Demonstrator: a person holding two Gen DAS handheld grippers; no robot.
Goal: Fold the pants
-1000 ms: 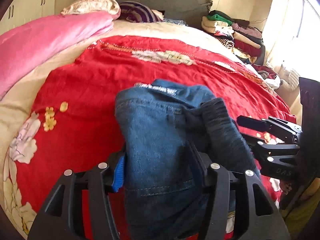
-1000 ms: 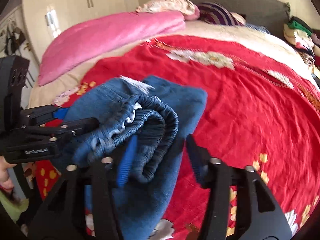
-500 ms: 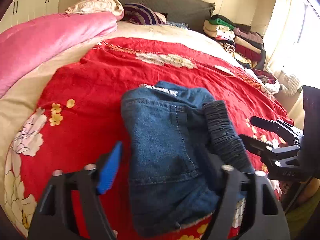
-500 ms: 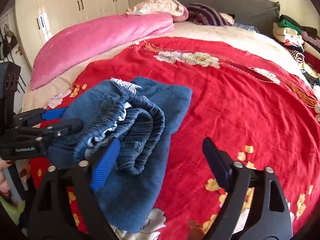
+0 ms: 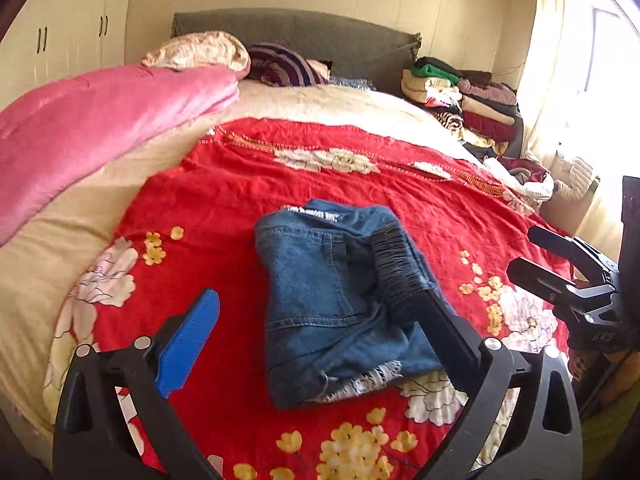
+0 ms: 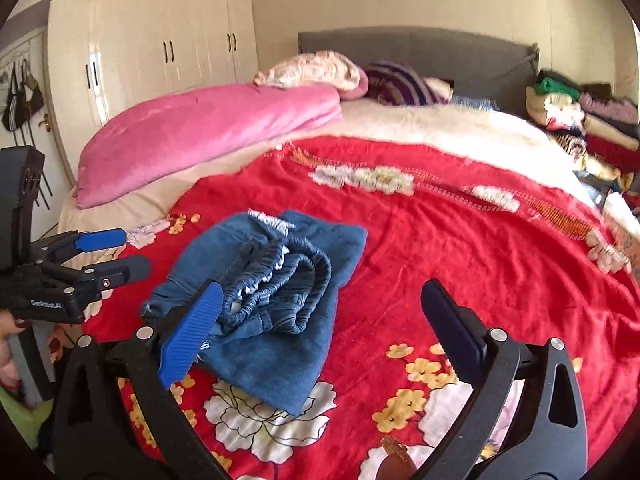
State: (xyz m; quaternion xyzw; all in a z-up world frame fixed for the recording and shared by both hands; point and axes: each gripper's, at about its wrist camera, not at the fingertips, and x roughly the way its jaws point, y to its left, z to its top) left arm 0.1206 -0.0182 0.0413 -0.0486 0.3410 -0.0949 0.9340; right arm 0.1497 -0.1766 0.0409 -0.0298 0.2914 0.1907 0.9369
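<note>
The folded blue denim pants lie in a compact bundle on the red flowered bedspread, elastic waistband on top at the right side. My left gripper hovers above and short of the pants, its jaws opening wide, neither pad touching the cloth. In the right wrist view the pants sit left of centre. My right gripper is also opening, its blue pad just over the bundle's near edge, nothing gripped. Each gripper shows in the other's view: right gripper, left gripper.
A rolled pink quilt lies along the bed's left side, with pillows against the grey headboard. A pile of folded clothes fills the far right corner. White wardrobes stand beyond the bed's left side. Red bedspread stretches beyond the pants.
Both grippers were closed around the pants; their jaws have spread wide and let go. Both have drawn back and risen, and the pants now rest on the bedspread.
</note>
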